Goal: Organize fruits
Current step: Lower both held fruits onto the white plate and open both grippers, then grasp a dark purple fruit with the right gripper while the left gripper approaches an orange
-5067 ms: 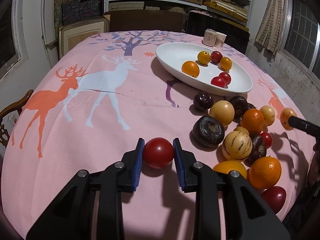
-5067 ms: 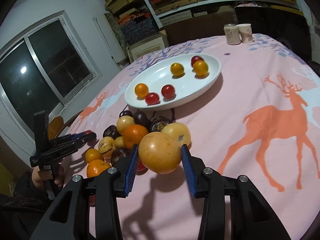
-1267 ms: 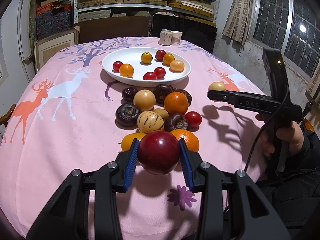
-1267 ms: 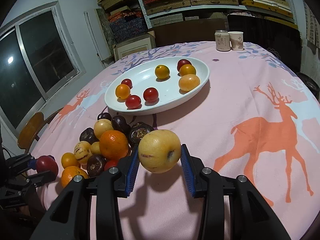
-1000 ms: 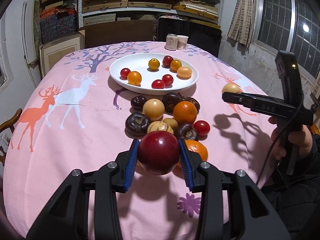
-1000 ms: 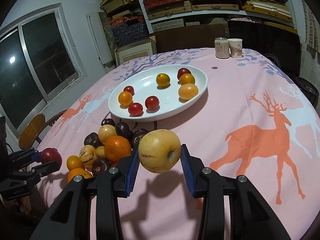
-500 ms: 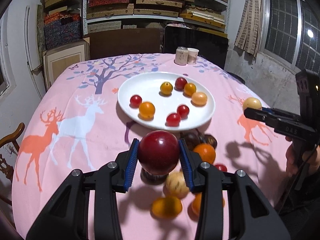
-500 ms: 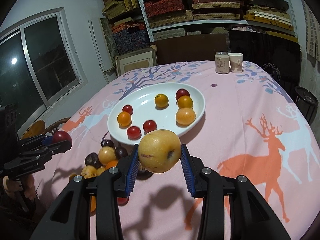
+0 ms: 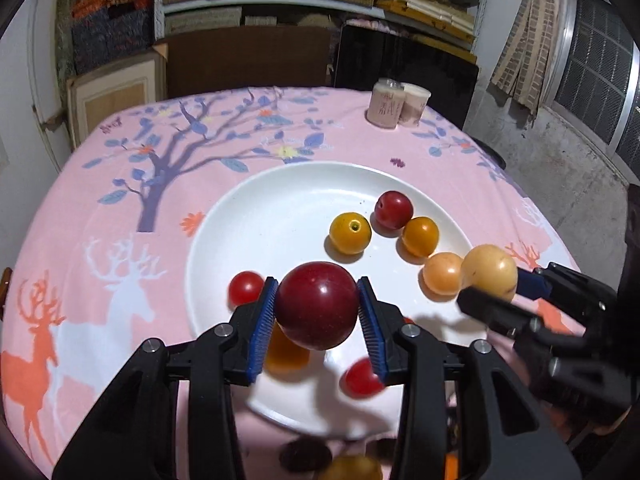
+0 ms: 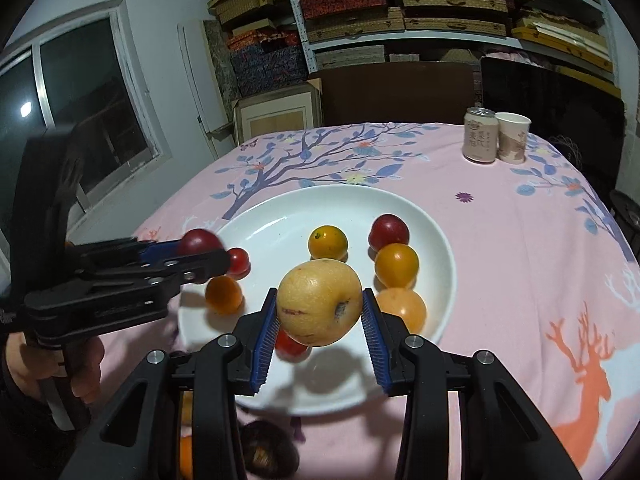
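Left gripper (image 9: pixel 318 312) clamping a dark red plum (image 9: pixel 317 306), right gripper (image 10: pixel 319 310) pinching a yellow apple (image 10: pixel 320 304), both hanging over the white plate (image 9: pixel 280 208), hand (image 10: pixel 60 364) showing only in right view.

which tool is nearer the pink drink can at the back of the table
Right. The right tool, holding a yellow apple, is over the white plate's can-side half. The left tool, holding a dark red plum, is over the opposite side, farther from the pink drink can.
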